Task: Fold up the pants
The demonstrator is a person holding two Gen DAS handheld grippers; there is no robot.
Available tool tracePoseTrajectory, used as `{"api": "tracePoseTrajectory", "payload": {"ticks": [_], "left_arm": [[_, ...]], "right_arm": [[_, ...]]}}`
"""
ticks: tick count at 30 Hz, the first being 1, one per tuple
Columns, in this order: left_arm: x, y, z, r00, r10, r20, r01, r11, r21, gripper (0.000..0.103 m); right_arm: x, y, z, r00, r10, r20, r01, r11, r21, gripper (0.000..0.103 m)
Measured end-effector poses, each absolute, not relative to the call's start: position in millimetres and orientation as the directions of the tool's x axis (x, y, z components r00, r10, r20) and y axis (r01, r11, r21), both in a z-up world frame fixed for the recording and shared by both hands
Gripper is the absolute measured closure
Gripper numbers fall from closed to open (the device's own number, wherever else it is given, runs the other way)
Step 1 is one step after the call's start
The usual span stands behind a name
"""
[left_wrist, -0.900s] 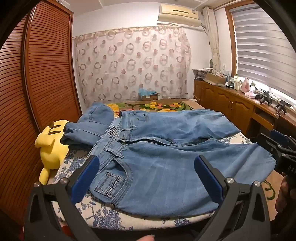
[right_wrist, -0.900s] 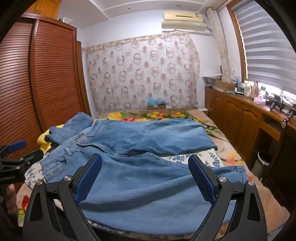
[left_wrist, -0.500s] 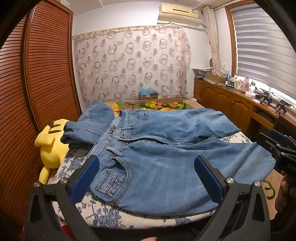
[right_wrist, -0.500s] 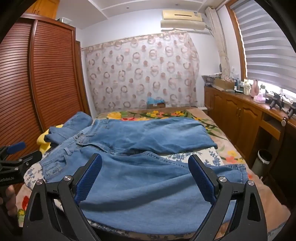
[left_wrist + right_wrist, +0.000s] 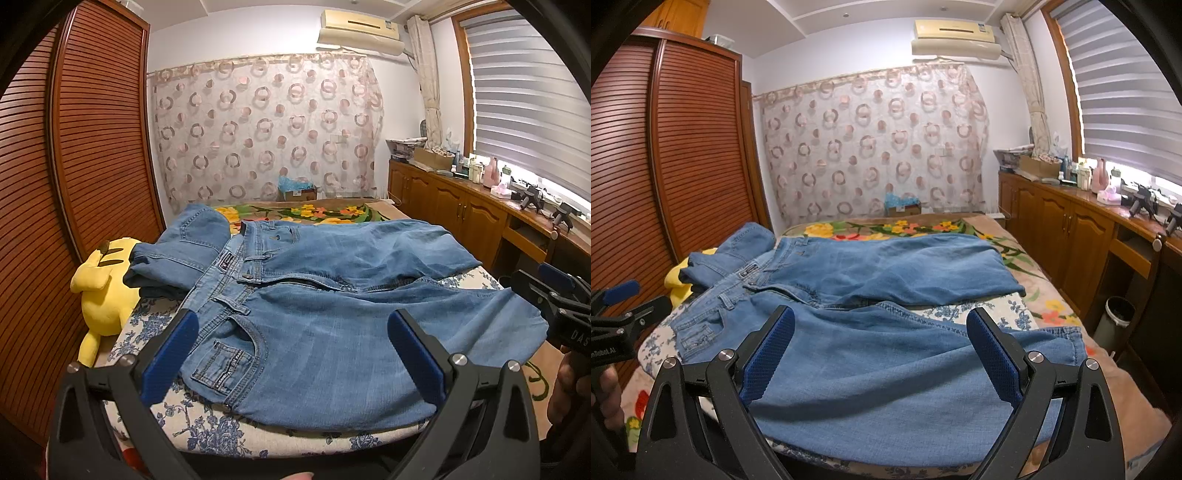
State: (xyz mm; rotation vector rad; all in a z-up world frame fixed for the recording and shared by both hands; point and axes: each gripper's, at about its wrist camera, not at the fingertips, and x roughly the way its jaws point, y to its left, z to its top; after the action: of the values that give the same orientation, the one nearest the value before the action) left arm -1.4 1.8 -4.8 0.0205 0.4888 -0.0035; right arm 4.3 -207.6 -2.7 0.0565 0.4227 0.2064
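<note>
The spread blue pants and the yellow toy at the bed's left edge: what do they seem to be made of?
The spread blue pants look like faded denim: a matte woven surface, contrast-stitched seams and a riveted coin pocket. The yellow stuffed toy looks like soft plush, rounded and seamless with a fuzzy matte skin; its filling cannot be seen.

My left hand-held gripper [image 5: 291, 354] has black angular arms, silver round screws and blue textured pads [image 5: 173, 354]. My right hand-held gripper [image 5: 881, 356] matches it: black frame, silver screws, blue ribbed pads [image 5: 991, 356]. White lettering marks each black body. Bare skin shows.
</note>
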Motion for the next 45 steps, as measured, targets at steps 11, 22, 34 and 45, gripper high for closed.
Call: {"api": "tracePoseTrajectory", "payload": {"ticks": [11, 22, 34, 45], "left_arm": [[-1.8, 1.6, -4.8, 0.884, 0.001, -0.468, 0.008, 1.0, 0.017, 0.0], [-1.7, 1.5, -4.4, 0.884, 0.001, -0.467, 0.008, 1.0, 0.017, 0.0], [-1.9, 1.6, -5.0, 0.885, 0.001, -0.466, 0.008, 1.0, 0.016, 0.0], [-2.0, 1.6, -5.6, 0.885, 0.001, -0.466, 0.008, 1.0, 0.016, 0.0]], "right_arm": [[4.4, -207.2, -2.6, 0.892, 0.211, -0.401, -0.187, 0.978, 0.097, 0.007], [3.5, -207.0, -2.4, 0.891, 0.211, -0.401, -0.188, 0.977, 0.097, 0.007], [2.9, -206.6, -6.5, 0.891, 0.212, -0.401, -0.188, 0.977, 0.097, 0.007], [2.3, -206.6, -9.0, 0.892, 0.212, -0.4, -0.188, 0.977, 0.097, 0.007]]}}
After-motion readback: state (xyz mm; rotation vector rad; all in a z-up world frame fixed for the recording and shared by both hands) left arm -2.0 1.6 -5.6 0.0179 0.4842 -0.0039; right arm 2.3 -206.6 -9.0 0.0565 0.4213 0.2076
